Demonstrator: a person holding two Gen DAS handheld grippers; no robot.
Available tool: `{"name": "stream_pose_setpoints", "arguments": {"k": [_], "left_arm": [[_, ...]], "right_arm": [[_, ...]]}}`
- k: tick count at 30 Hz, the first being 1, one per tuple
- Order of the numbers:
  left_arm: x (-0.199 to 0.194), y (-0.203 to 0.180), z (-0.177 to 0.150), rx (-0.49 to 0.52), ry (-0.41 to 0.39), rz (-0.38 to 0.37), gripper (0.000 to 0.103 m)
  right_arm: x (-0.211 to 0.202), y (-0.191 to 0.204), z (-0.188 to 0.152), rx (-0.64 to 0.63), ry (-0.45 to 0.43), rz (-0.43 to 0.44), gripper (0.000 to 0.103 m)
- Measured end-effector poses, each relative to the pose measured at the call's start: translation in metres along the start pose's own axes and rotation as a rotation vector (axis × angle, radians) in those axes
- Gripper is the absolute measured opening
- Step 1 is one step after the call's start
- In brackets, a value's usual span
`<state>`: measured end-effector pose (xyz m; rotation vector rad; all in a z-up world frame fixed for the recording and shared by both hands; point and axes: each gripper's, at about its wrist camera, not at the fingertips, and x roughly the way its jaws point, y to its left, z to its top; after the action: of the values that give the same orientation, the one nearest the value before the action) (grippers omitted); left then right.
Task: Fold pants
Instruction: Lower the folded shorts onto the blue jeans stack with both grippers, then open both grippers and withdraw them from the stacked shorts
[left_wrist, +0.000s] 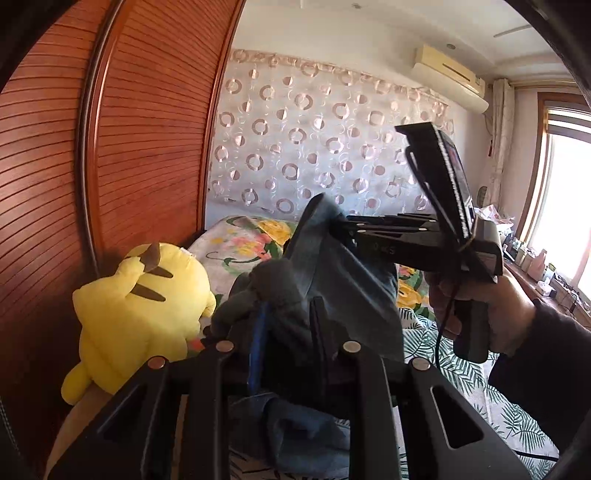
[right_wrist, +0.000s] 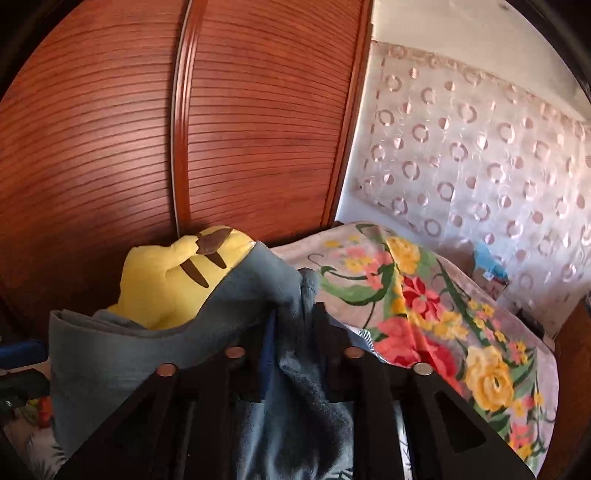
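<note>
Both hand-held grippers grasp the pants (left_wrist: 332, 280), lifted above the bed (left_wrist: 517, 417): the left hand-held gripper (left_wrist: 286, 314) clenched on a bunched edge, the right hand-held gripper (right_wrist: 291, 317) on another fold. The cloth looks soft, limp and light, best pinched at a hem. Beyond, a plush (left_wrist: 147, 306) sits at the bed's far edge.

Left wrist view: pants (left_wrist: 332, 280) bunched at centre btwn left tongs (left_wrist: 286, 317), w/ right tongs (left_wrist: 334, 227) reaching in from 3 o'clock and meeting the cloth at its 1 o'clock edge. Plush toy (left_wrist: 144, 310) sits at 9 o'clock on the bed (left_wrist: 517, 417), against the wardrobe (left_wrist: 110, 147) behind it; curtain (left_wrist: 314, 140) at 12, air conditioner (left_wrist: 448, 77) at 1, window (left_wrist: 565, 206) at 3. Right wrist view: pants drape over the toy at 10 o'clock, blanket (right_wrist: 424, 314) at 3.
</note>
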<state>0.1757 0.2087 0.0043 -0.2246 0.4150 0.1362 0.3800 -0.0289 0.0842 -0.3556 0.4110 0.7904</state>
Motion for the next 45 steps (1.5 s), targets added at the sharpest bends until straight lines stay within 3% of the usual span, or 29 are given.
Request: {"name": "stream_pose_setpoints", "arguments": {"k": [3, 9, 17, 24, 35, 38, 45], "left_arm": [[0.005, -0.008, 0.008, 0.033, -0.001, -0.011, 0.023], [0.026, -0.020, 0.009, 0.102, 0.035, 0.008, 0.023], [0.058, -0.002, -0.007, 0.109, 0.142, 0.078, 0.023], [0.065, 0.002, -0.012, 0.096, 0.165, 0.073, 0.023], [0.049, -0.006, -0.006, 0.116, 0.140, 0.068, 0.023], [0.042, -0.008, -0.004, 0.123, 0.133, 0.077, 0.028], [0.018, -0.011, 0.000, 0.144, 0.107, 0.087, 0.051]], "right_arm": [[-0.023, -0.009, -0.001, 0.052, -0.034, 0.013, 0.034], [-0.055, -0.022, -0.023, 0.117, -0.066, 0.072, 0.034], [-0.014, -0.042, -0.038, 0.190, 0.020, 0.056, 0.033], [0.025, -0.043, -0.030, 0.192, 0.071, 0.033, 0.033], [-0.018, -0.030, -0.034, 0.204, 0.015, 0.037, 0.034], [-0.034, -0.021, -0.038, 0.205, -0.003, 0.046, 0.034], [-0.070, -0.001, -0.049, 0.222, -0.039, 0.023, 0.034]]}}
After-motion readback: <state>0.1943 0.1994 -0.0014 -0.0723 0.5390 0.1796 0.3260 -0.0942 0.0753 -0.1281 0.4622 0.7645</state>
